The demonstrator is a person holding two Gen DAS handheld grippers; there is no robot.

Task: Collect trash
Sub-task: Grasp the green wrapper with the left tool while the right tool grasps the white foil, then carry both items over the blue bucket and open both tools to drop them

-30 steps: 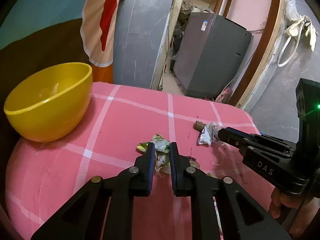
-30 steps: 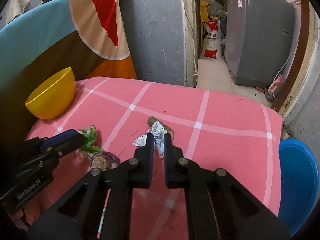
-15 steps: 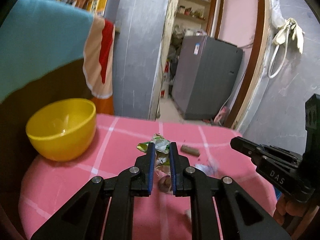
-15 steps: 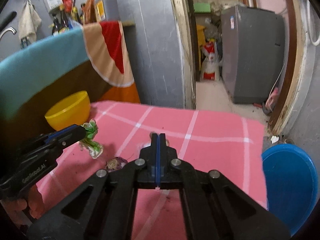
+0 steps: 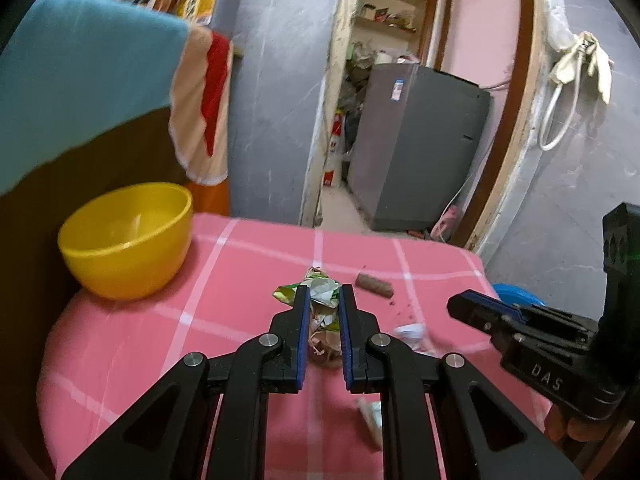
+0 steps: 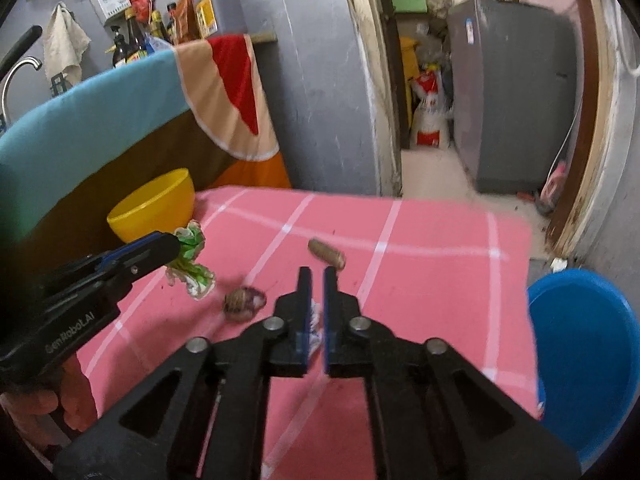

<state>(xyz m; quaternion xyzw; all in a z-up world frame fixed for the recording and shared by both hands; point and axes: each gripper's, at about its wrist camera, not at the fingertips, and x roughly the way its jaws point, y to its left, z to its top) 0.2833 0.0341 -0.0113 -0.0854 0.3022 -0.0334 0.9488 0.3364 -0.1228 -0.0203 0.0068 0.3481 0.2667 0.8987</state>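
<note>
My left gripper (image 5: 323, 292) is shut on a crumpled green and white wrapper (image 5: 322, 300) and holds it above the pink table (image 5: 240, 280); the wrapper also shows in the right wrist view (image 6: 190, 264). My right gripper (image 6: 313, 276) is shut on a small white wrapper (image 6: 316, 320) between its pads, lifted off the table; that wrapper also shows blurred in the left wrist view (image 5: 410, 334). A brown stub (image 6: 326, 254) and a round purplish peel (image 6: 244, 300) lie on the table. A yellow bowl (image 5: 124, 240) stands at the left.
A blue bin (image 6: 588, 360) stands on the floor past the table's right edge. A cloth-draped counter (image 6: 100, 128) borders the table on the left. A doorway with a grey appliance (image 6: 504, 92) lies behind. Another scrap (image 5: 370, 420) lies near the table's front.
Both grippers have risen from the table with their wrappers. The white wrapper left its spot beside the brown stub. The right jaws now stand a little apart around it.
</note>
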